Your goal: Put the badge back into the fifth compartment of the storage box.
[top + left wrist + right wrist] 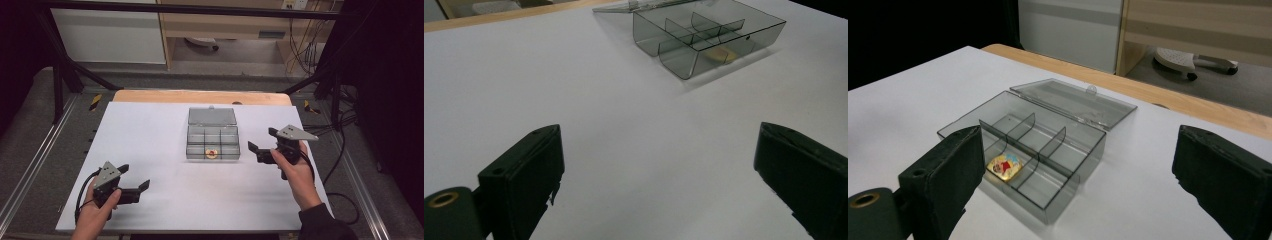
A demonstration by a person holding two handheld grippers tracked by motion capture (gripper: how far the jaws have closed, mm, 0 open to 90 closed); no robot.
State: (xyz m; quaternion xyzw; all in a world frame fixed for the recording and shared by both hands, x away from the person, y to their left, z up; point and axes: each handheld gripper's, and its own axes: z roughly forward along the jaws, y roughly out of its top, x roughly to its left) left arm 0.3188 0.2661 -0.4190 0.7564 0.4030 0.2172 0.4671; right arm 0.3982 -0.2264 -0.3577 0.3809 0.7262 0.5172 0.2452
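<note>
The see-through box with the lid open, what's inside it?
Inside the box, one small colourful piece lies in a front compartment. The other compartments look empty; nothing covers them.

High view overhead facing forward, both gripper views low, sharing the divided box point(213, 141)

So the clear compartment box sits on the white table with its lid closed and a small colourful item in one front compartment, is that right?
Not quite: the lid is open, folded flat behind the clear compartment box, as the right gripper view shows. The rest holds: the box sits on the white table, with the small colourful item in one front compartment.
</note>
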